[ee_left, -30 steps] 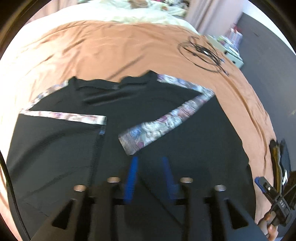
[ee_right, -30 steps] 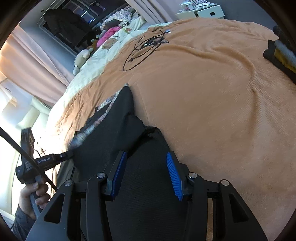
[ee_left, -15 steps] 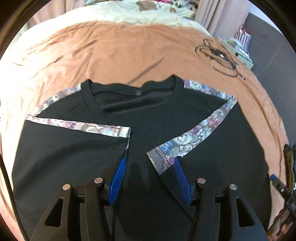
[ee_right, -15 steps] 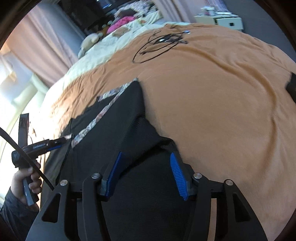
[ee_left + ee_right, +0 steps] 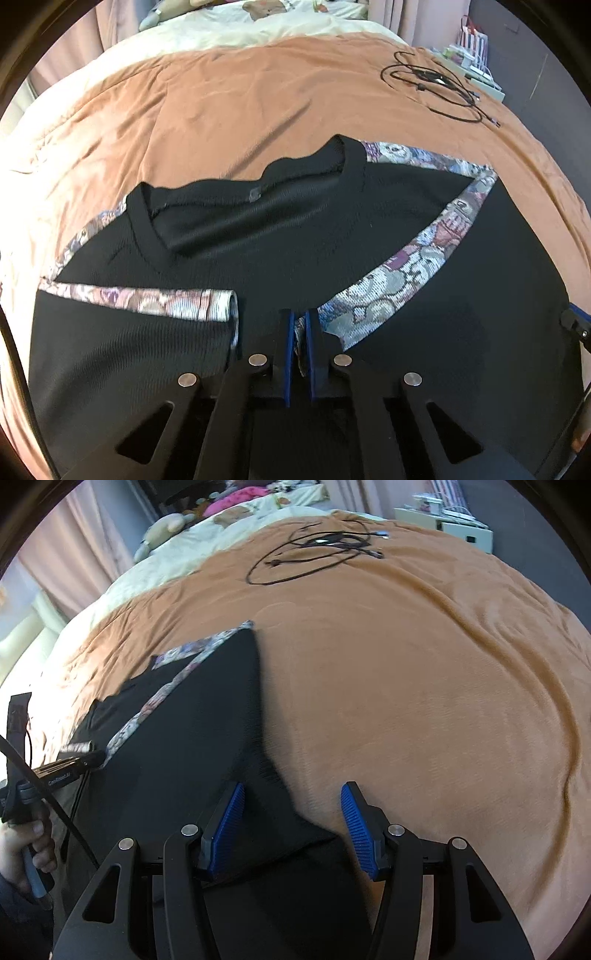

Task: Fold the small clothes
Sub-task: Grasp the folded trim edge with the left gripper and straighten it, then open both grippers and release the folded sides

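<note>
A black ribbed knit shirt (image 5: pixel 295 236) with floral woven sleeve bands is lying flat on the rust-orange blanket (image 5: pixel 229 103). The left gripper (image 5: pixel 300 332) is pinching a patterned cuff (image 5: pixel 373 299) between its blue ridged pads, while the right gripper (image 5: pixel 291 819) is hanging spread wide over the shirt's side edge.

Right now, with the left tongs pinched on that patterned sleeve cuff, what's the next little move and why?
Probably close the right tongs on the black shirt edge lying between their open jaws. The left tongs look shut on the patterned cuff of the sleeve, which is already folded in over the shirt, so once both sides are held the shirt could be folded on the orange blanket.
</note>
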`<state>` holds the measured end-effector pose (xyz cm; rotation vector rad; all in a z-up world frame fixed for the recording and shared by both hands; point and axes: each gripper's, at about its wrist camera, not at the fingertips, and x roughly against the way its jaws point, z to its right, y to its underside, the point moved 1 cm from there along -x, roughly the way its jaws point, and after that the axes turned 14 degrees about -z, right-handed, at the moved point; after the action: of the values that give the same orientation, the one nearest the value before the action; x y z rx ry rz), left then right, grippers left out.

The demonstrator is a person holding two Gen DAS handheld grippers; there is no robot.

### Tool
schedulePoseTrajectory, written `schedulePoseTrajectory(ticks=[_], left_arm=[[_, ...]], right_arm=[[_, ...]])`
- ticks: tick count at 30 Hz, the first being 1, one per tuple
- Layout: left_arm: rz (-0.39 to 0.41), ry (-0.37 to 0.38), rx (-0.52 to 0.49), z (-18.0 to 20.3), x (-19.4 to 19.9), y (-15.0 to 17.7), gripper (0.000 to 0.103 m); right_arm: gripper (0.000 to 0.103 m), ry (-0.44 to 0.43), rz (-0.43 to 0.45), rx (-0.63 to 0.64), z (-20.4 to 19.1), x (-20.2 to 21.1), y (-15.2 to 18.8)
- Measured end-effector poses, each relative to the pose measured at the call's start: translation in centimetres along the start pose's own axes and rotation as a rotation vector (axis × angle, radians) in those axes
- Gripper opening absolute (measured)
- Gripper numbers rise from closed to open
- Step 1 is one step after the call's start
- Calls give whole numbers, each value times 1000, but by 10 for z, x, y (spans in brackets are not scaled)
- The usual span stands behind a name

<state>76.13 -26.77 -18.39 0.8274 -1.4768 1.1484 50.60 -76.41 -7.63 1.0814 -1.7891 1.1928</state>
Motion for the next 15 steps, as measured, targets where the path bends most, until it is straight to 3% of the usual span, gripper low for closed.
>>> schedulePoseTrajectory(ticks=[7,11,15], left_arm=[[-5,-3,25,-2,2,-10,8],[72,20,59,-7,28,1,11],[66,58,58,-10,49,18,11]], right_arm=[[52,27,18,-24,2,7,7],[53,18,54,-30,2,30,18],[53,17,90,17,-16,54,35]])
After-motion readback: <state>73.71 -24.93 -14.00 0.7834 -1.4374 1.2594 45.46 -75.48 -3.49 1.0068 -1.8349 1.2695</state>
